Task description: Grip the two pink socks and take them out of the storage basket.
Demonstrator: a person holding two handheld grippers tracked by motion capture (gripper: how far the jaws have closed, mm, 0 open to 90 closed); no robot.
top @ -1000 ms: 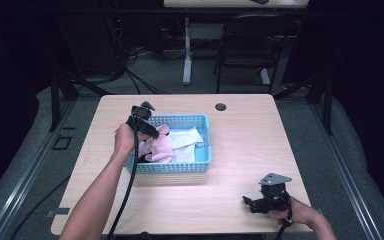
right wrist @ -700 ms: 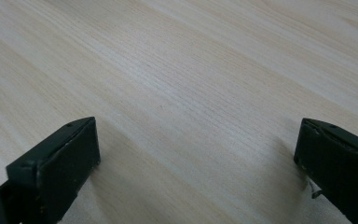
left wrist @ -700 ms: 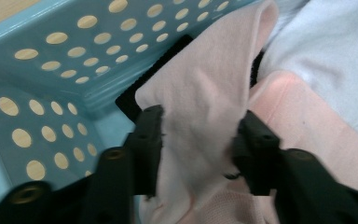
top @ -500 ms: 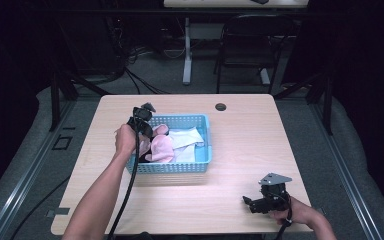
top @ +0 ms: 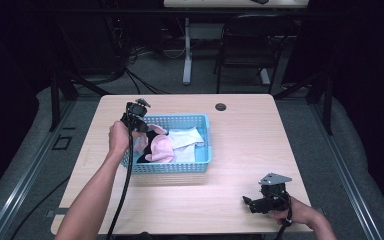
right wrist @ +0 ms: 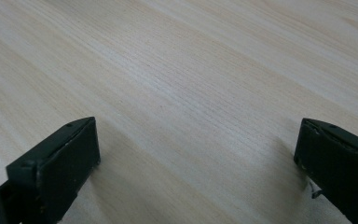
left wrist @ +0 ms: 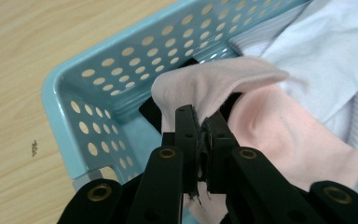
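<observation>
Left claw (left wrist: pixel 200 126): clamped on a fold of the soft pink cloth (left wrist: pixel 270 126), its jaws having just closed, at the left end of the perforated light-blue plastic basket (left wrist: pixel 74 116).
Basket: mid pale wooden counter (top: pixel 240 130).
Right claw (right wrist: pixel 196 154): jaws apart over bare counter.

High view overlooks table (top: pixel 240 150); gripper views close, probably downward.

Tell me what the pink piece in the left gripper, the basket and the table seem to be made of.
Pink garment: soft knit fabric, probably cotton-like; matte, folding limply where the left gripper pinches it. Basket: light blue moulded plastic, slightly glossy, with punched oval holes. Table: pale wood grain, smooth and matte, possibly laminate rather than solid wood.
</observation>
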